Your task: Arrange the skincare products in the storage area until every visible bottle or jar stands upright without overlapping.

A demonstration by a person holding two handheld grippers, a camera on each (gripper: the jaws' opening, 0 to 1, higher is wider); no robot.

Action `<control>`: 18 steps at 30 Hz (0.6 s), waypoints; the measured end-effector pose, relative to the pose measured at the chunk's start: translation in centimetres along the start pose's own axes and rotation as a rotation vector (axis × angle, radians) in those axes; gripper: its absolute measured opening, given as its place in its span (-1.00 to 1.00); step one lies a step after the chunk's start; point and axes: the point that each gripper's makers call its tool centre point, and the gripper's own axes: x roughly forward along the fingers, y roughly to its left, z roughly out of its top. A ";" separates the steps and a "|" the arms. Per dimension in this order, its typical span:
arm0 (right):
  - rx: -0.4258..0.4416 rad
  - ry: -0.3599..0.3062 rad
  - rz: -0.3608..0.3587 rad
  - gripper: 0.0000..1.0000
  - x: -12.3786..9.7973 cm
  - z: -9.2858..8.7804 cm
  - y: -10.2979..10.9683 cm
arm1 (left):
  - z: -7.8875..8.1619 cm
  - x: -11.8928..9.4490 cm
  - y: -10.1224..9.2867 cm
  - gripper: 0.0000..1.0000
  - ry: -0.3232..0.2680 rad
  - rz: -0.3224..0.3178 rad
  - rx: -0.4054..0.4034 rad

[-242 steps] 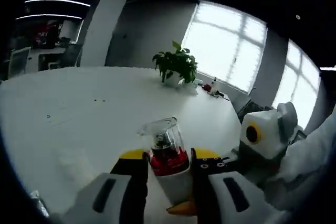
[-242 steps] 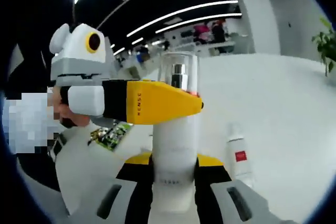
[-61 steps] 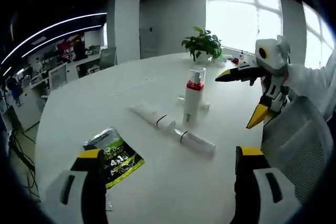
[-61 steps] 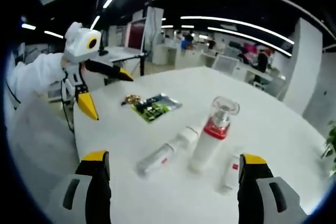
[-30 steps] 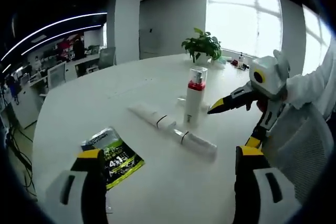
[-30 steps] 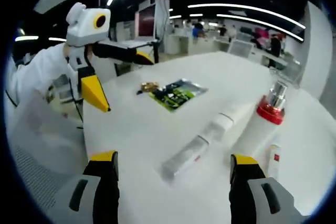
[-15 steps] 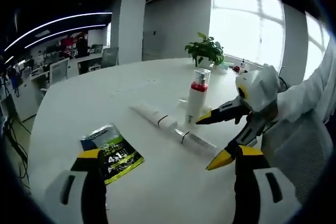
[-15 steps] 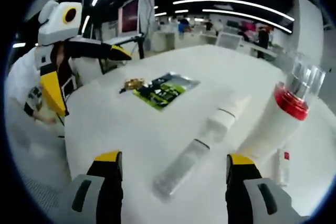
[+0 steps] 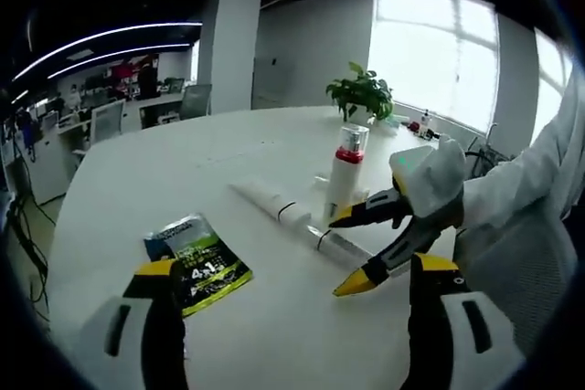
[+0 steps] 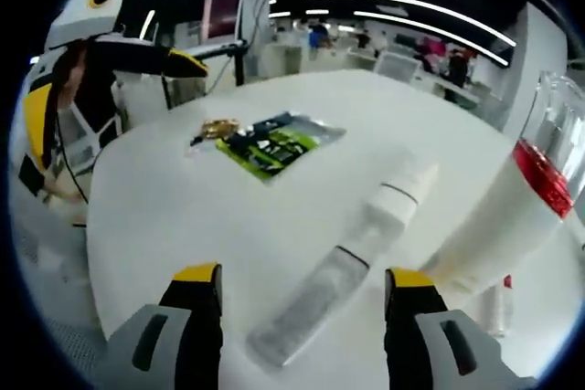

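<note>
Right hand-held gripper (image 10: 302, 294) first: its jaws are wide apart with nothing between the tips yet, sitting low over the table (image 10: 183, 216) on either side of the near end of a lying tube (image 10: 315, 303). In the left gripper view the same right hand-held gripper (image 9: 352, 248) comes in from the right, yellow tips spread around that tube (image 9: 340, 246). The left hand-held gripper (image 9: 292, 271) is spread wide too, holding nothing, hanging back over the near side of the table (image 9: 137, 180).

Count of skincare stuff:
- 1 pump bottle (image 10: 498, 226) with a red collar and clear cap, standing upright (the only one that is) (image 9: 343, 180)
- 2 white tubes lying end to end in a diagonal line, the grabbed-at one plus a second tube (image 10: 393, 194) farther out (image 9: 267, 200)
- 1 more small tube (image 10: 498, 303) with a red label, lying flat past the bottle's base

So four products, three still on their sides, none overlapping that I can see.

Other bits: 1 green sachet (image 10: 274, 148) lying flat (image 9: 196, 267), with a small gold thing (image 10: 215, 127) just beside it (can't tell what it is). Far end of the table has 1 potted plant (image 9: 364, 96).
</note>
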 end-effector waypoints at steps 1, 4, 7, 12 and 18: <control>0.003 0.007 0.005 0.35 0.1 -0.1 0.0 | -0.1 0.0 0.1 0.99 0.003 0.001 -0.002; -0.001 0.018 -0.004 0.32 0.4 -0.4 -0.3 | -0.1 0.0 0.2 0.99 0.002 0.000 -0.008; 0.015 0.022 -0.010 0.29 0.6 -0.5 -0.6 | -0.3 0.0 0.2 0.99 0.006 -0.002 -0.008; 0.025 0.025 -0.008 0.29 0.6 -0.7 -0.6 | -0.5 0.0 0.1 0.98 0.009 -0.007 -0.013; 0.043 0.023 -0.011 0.16 0.2 -0.9 -0.9 | -0.5 0.0 0.0 0.98 0.013 -0.007 -0.019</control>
